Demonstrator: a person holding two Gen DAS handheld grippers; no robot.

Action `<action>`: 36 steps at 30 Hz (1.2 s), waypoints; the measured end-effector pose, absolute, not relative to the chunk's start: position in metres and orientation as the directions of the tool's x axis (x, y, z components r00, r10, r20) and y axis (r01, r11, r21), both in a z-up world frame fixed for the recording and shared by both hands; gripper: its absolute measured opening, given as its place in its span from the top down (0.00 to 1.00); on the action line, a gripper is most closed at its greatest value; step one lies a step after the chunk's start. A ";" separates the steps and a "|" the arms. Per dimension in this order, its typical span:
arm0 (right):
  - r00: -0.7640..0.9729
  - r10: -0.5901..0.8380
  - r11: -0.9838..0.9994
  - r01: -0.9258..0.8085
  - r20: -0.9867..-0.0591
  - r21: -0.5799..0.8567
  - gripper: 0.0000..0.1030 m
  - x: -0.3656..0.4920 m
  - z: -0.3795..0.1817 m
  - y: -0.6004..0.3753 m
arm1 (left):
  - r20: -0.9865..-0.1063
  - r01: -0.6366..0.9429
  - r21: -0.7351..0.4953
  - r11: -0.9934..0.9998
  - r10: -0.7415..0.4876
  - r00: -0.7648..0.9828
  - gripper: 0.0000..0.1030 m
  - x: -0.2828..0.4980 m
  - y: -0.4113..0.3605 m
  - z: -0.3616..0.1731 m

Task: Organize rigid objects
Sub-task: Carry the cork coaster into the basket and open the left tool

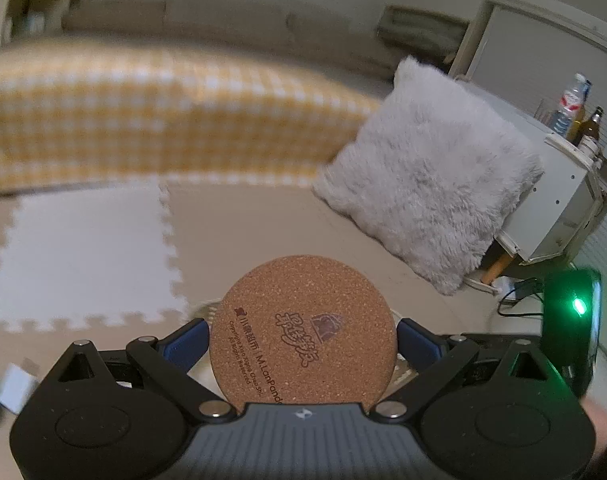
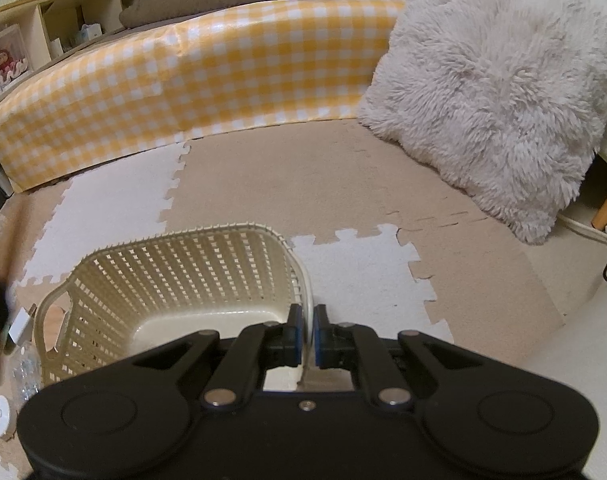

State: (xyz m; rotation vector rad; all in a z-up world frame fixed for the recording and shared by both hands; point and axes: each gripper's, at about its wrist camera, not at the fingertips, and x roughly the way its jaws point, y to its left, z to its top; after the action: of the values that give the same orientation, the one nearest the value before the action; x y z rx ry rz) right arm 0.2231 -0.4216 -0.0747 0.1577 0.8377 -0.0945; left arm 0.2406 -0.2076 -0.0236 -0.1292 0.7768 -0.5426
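Note:
A round cork coaster (image 1: 303, 332) with dark printed lettering stands upright between the blue pads of my left gripper (image 1: 302, 344), which is shut on its two edges and held above the floor mats. Part of the cream lattice basket shows blurred behind the coaster. In the right wrist view the cream plastic lattice basket (image 2: 175, 276) sits on the mats, its inside bare where visible. My right gripper (image 2: 307, 338) is shut on the basket's right rim, the thin wall pinched between its blue pads.
A fluffy white cushion (image 2: 499, 84) leans at the right. A yellow checked barrier (image 2: 191, 76) runs across the back. A crushed clear bottle (image 2: 21, 372) and a small white box (image 2: 19, 324) lie left of the basket. Cables (image 1: 519, 292) trail at the right.

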 end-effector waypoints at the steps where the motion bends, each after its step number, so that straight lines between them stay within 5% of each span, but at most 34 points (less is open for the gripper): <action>1: 0.667 -0.016 0.984 0.144 -0.745 0.107 0.95 0.222 -0.075 -0.423 | -0.644 0.410 -0.319 0.855 -0.512 0.568 0.04 0.246 -0.211 -0.026; 15: 0.669 0.018 0.981 0.131 -0.743 0.141 0.95 0.221 -0.075 -0.425 | -0.807 0.272 -0.379 0.884 -0.460 0.371 0.04 0.302 -0.256 -0.088; 36: 0.669 0.029 0.979 0.132 -0.743 0.157 0.95 0.222 -0.075 -0.428 | -0.828 0.189 -0.439 0.878 -0.477 0.294 0.00 0.318 -0.273 -0.129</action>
State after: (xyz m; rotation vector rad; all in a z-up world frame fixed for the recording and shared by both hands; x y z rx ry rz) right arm 0.2222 -0.4278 -0.0753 0.2047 0.8377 -0.0584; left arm 0.3177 -0.2727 -0.1287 -0.2791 1.1947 -0.4508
